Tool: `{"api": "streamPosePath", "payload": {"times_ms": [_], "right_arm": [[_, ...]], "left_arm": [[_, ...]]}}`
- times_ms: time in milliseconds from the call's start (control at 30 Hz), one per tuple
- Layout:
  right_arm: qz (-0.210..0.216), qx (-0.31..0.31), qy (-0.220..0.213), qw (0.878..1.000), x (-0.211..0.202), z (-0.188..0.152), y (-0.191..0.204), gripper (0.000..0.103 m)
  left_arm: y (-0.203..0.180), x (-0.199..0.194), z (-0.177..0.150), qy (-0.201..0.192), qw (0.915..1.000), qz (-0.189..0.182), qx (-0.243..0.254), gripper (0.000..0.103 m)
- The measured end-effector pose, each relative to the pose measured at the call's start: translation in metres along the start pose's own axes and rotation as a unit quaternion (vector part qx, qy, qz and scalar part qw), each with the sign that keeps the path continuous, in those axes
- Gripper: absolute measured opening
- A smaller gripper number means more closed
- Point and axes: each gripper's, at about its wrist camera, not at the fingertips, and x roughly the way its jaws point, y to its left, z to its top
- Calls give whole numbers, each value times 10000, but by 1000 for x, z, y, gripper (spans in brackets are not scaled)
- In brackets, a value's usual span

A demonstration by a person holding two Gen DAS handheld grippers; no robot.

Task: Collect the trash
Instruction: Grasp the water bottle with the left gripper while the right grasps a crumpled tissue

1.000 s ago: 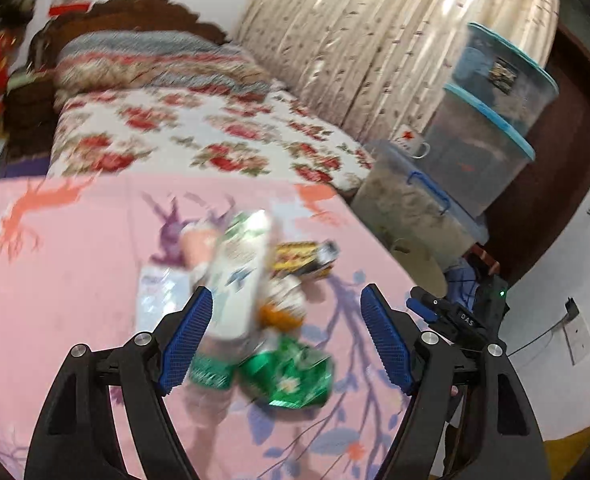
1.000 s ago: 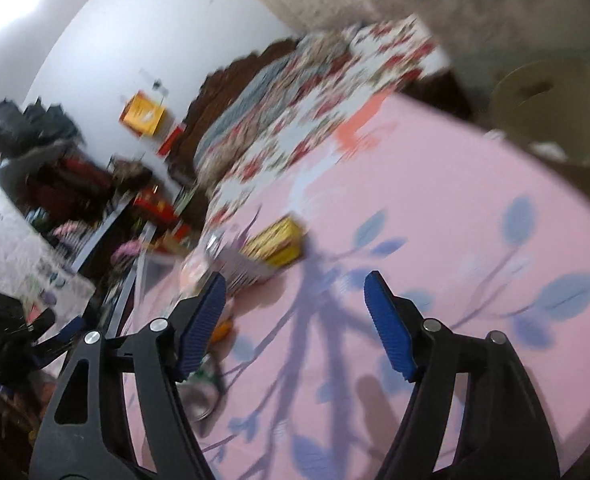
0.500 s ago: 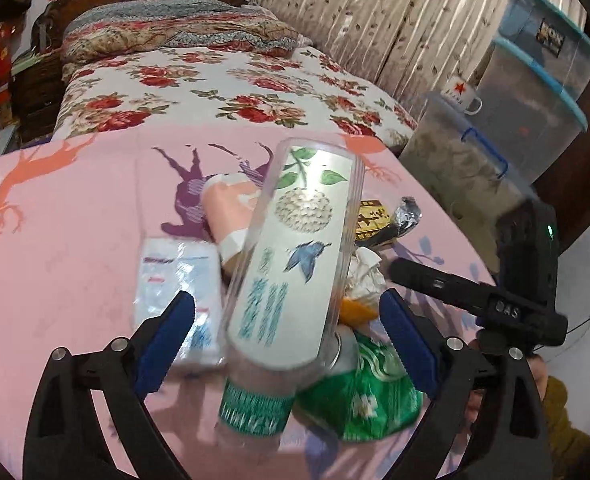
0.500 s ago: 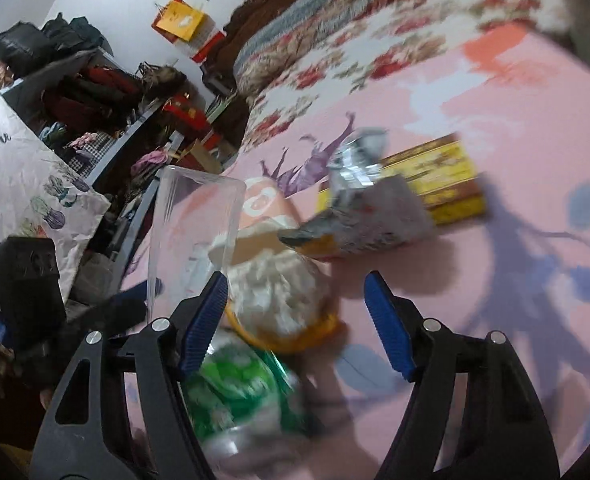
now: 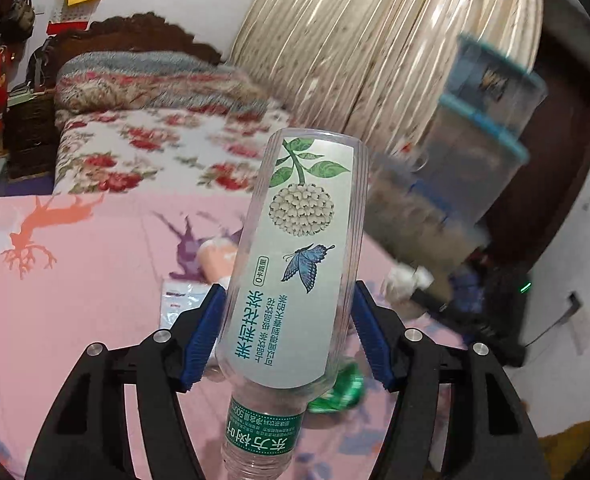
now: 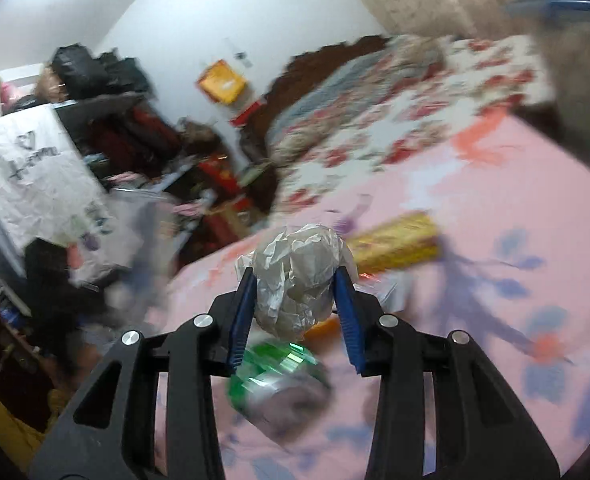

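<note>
Now both hands are loaded. My left gripper (image 5: 289,332) has just been closing its jaws, and the pads now clamp the bottle (image 5: 295,264) at mid-label, cap end toward the camera, base tilted up and away, lifted clear of the pink tabletop (image 5: 75,280). My right gripper (image 6: 295,312) has likewise just closed, jaws pinching the paper wad (image 6: 299,276).

Landmark: the green can (image 6: 279,376). It lies on the tabletop directly beneath the wad; an orange scrap (image 6: 323,326) sits just beyond it, the yellow box (image 6: 395,244) farther off to its right.

Risks, as I judge them: the bottle is slick and held off-axis, so it could pivot or slide out during a fast swing. The wad is soft; it may compress and slip free. No bin in view, so I cannot tell where to drop.
</note>
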Motion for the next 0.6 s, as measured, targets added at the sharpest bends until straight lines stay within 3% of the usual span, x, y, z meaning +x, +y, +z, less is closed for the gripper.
{"api": "streamPosePath", "payload": {"times_ms": [67, 200, 267, 367, 467, 600], "right_arm": [[-307, 230, 41, 9993, -14, -11, -19, 42], [-842, 670, -70, 9942, -46, -28, -54, 42], [-1117, 717, -234, 9909, -64, -33, -64, 42], [-1414, 733, -429, 9863, -82, -32, -77, 42], [-1754, 687, -497, 9808, -95, -33, -89, 42], [-2125, 595, -564, 9737, -106, -34, -101, 42]], "left_arm": [[-7, -6, 1, -1, 9998, -200, -28, 60], [-38, 11, -4, 376, 9972, -640, 107, 61], [-65, 38, -11, 731, 9920, -1014, 201, 61], [-98, 79, -23, 1214, 9840, -1247, 373, 61], [-133, 142, -40, 1888, 9740, -1127, 541, 61], [-161, 197, -56, 2299, 9661, -850, 807, 61]]}}
